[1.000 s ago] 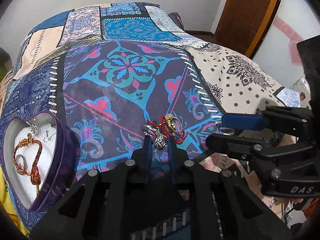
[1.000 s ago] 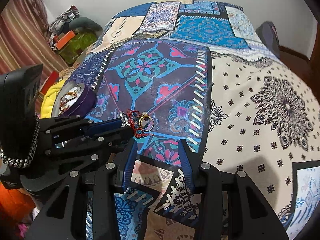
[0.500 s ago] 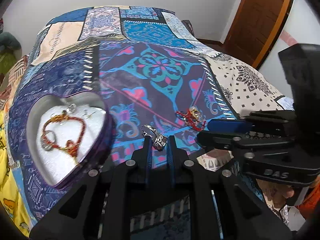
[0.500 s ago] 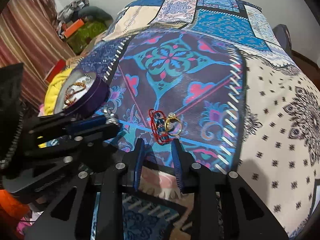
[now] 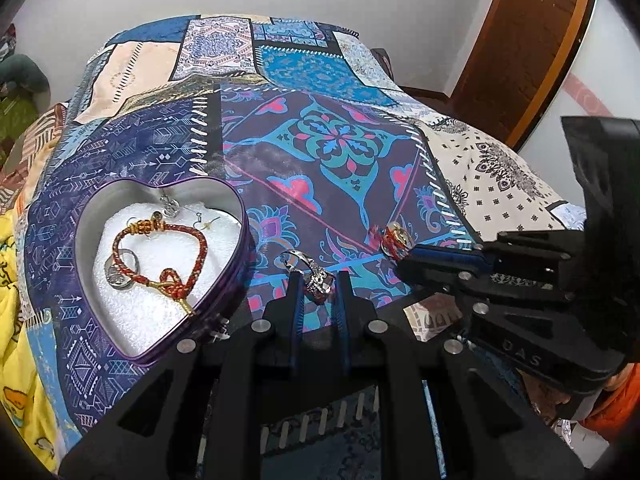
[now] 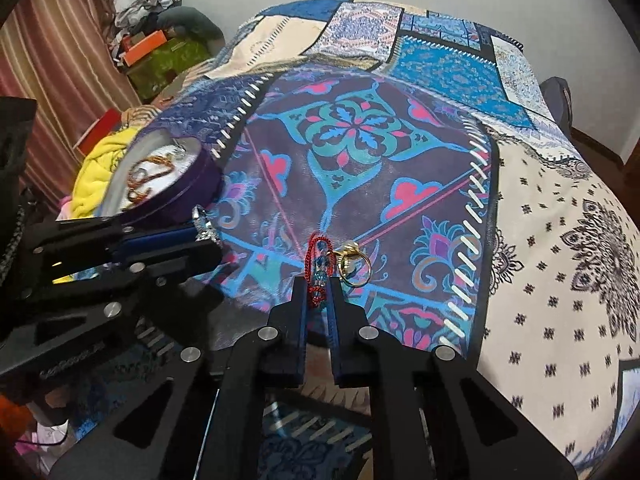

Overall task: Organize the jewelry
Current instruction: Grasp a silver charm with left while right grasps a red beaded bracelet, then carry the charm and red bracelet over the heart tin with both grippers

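Left gripper clenched on silver ring — just right of heart tin. Right gripper grasping red chain; gold ring just beside, on bedspread.

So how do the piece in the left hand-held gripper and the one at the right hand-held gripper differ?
The left hand-held gripper pinches a silver ring; the right hand-held gripper closes around a red beaded chain. The silver ring looks lifted off the bedspread; the red beaded chain still lies on it beside a gold ring. Neither is in the heart-shaped tin.
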Available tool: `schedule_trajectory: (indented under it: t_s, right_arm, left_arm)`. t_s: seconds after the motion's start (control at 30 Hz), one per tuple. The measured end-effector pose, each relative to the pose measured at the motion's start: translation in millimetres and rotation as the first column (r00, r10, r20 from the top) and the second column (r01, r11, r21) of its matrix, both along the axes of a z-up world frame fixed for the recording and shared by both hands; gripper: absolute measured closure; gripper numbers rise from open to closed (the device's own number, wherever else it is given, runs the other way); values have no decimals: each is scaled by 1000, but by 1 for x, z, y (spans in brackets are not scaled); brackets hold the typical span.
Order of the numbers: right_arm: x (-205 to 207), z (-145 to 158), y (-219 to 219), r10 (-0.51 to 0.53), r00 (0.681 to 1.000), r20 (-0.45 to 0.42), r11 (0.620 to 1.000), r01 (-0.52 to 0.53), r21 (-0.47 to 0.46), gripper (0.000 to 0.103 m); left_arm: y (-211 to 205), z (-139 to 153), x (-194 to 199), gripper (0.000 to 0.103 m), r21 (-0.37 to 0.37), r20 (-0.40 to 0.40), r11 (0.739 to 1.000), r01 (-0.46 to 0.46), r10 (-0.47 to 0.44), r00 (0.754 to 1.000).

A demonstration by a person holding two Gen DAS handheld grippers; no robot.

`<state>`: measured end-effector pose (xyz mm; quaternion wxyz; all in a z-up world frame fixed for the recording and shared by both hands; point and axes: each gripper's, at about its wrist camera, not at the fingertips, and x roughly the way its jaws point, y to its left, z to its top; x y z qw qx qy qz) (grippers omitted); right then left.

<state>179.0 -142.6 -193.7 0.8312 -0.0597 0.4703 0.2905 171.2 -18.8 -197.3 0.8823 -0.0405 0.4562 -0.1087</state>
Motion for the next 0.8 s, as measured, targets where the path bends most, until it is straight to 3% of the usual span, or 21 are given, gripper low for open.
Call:
schedule_trajectory:
  t_s: [0.43, 0.8]
  right_arm:
    - [-9, 39, 0, -18, 997, 69, 998, 14, 54, 95]
    - [-13, 73, 25, 7, 989, 150, 995, -22, 96, 95]
  left_arm:
    - [6, 26, -14, 89, -15, 51, 1000, -22, 22, 998]
    - [33, 59, -28, 89, -25, 131, 997, -72, 75, 989]
